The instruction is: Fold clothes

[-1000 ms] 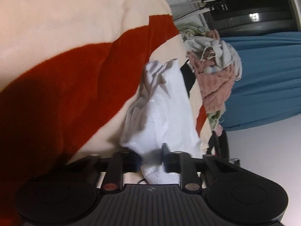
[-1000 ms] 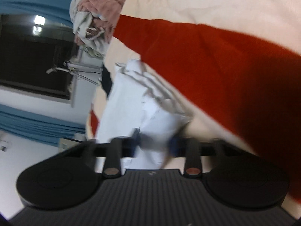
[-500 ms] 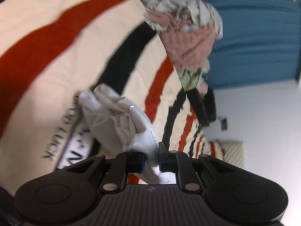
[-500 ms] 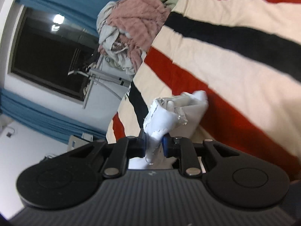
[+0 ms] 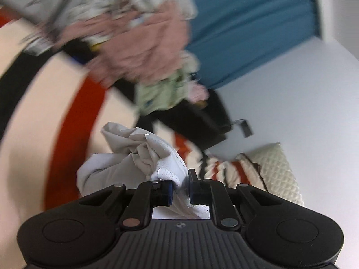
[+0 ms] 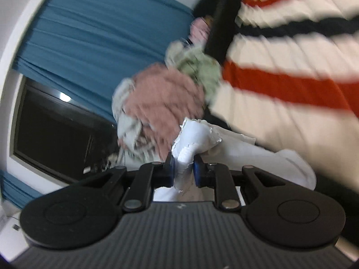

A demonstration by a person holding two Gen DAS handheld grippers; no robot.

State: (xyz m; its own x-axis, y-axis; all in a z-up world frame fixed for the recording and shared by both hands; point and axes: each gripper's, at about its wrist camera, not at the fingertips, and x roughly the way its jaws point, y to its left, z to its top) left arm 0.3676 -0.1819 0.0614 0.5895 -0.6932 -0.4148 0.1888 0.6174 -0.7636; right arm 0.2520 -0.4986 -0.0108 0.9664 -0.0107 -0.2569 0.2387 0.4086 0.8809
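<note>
White garment [image 5: 143,157] lifted off striped blanket [image 5: 56,103], pinched betw both grippers' jaws

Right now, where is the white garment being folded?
The white garment is pinched in both grippers: bunched at the left gripper low in the left wrist view and at the right gripper in the right wrist view, above the striped blanket.

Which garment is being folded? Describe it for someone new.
On the striped blanket, in front of the mixed laundry pile, it is the white garment pinched in both hand-held grippers. Unlike the pink and green clothes behind, it is plain white with a stitched hem.
</note>
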